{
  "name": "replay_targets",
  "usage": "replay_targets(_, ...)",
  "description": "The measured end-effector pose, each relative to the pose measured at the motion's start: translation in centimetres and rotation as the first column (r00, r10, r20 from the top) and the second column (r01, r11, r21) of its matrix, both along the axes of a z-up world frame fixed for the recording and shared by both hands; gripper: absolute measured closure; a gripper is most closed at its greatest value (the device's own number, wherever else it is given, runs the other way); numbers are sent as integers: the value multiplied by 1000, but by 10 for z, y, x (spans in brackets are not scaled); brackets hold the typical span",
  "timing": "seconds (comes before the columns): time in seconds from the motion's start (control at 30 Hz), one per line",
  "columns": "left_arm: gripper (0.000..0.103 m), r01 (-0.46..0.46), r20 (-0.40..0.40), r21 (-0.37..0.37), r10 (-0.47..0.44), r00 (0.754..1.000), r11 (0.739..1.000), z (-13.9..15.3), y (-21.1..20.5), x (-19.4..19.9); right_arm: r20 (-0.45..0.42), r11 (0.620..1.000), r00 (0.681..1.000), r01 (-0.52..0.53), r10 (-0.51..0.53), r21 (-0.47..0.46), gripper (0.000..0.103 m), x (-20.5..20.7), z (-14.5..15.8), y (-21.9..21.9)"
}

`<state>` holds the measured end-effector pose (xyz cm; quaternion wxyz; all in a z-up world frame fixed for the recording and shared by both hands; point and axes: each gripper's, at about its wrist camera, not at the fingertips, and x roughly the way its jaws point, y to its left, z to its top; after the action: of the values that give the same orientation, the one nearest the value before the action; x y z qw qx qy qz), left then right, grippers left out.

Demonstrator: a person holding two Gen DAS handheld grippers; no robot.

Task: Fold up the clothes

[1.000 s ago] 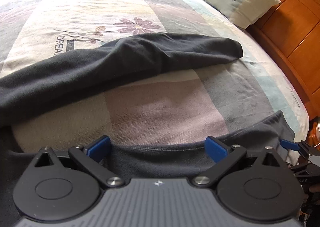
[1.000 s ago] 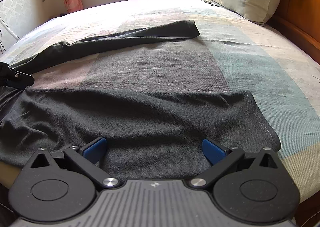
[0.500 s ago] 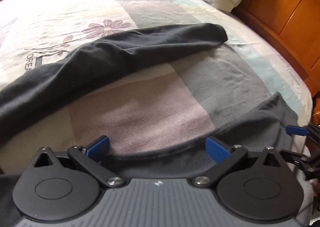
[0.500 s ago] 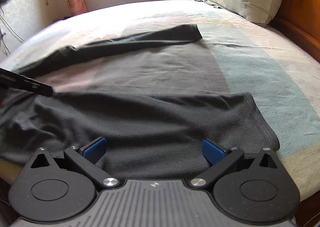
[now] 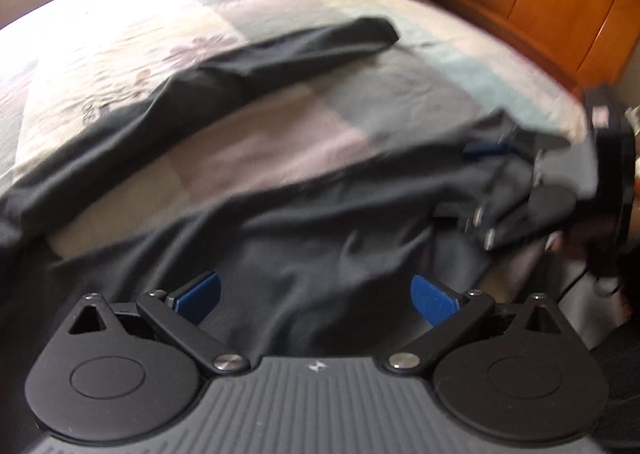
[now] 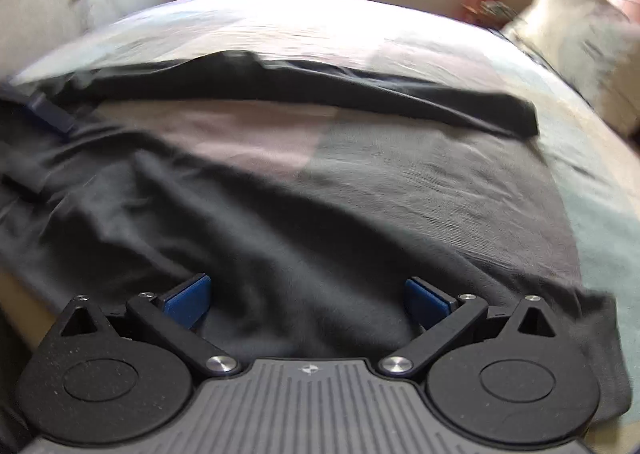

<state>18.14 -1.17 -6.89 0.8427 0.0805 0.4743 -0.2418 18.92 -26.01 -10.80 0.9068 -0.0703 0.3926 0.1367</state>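
The dark garment (image 6: 320,214) lies spread across the near edge of the bed (image 6: 580,182), one long part stretched toward the pillow (image 6: 584,38) end and the near part rumpled, so no finished fold shows yet. The left gripper (image 5: 316,294) and right gripper (image 6: 306,294) both stand wide over the near cloth, gripping nothing; nearly all folding seems left.

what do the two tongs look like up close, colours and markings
Both match. The left tongs and right tongs each have black linkage arms with silver pivot screws, round black side housings, blue pads on the fingers, and a grey ribbed body bearing a small white logo.
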Motion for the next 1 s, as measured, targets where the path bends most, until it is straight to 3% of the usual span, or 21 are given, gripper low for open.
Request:
replay_targets(0.1, 0, -77, 53, 100, 72, 996, 992, -27, -1, 11, 5, 999, 1000, 31, -31, -18, 0, 15, -1, 1)
replay_targets(0.2, 0, -138, 76, 59, 134, 988, 989, -25, 3, 24, 2, 998, 999, 46, -46, -34, 0, 19, 3, 2)
replay_targets(0.3, 2, -148, 68, 68, 144, 987, 987, -15, 2, 25, 28, 998, 999, 27, -26, -53, 0, 3, 15, 2)
replay_targets(0.5, 1, -35, 37, 19, 34, 999, 999, 0, 5, -13, -14, 979, 981, -195, 194, -54, 0, -27, 18, 21)
replay_targets(0.53, 1, -17, 29, 19, 16, 999, 1000, -3, 4, -16, -21, 975, 979, -202, 201, -95, 0, -26, 11, 28)
replay_targets(0.63, 0, -71, 21, 97, 69, 997, 993, -23, 5, -14, -24, 989, 989, -147, 147, -31, 0, -16, 1, 17)
replay_targets(0.67, 0, -88, 22, 81, 87, 996, 993, -22, 8, -13, -33, 994, 994, -106, 105, -7, 0, -11, 0, 9)
replay_targets(0.73, 1, -120, 19, 54, 119, 993, 991, -20, 14, -12, -24, 999, 1000, -9, 8, -52, 0, -9, 3, -7)
replay_targets(0.83, 1, -99, 1, 25, 99, 995, 995, -9, 14, -13, -56, 999, 998, 26, -24, 39, 0, -15, 13, -34)
replay_targets(1.0, 1, -24, 1, -130, 24, 1000, 991, 4, -7, -5, -36, 986, 998, 60, -55, 158, 0, -26, 17, -52)
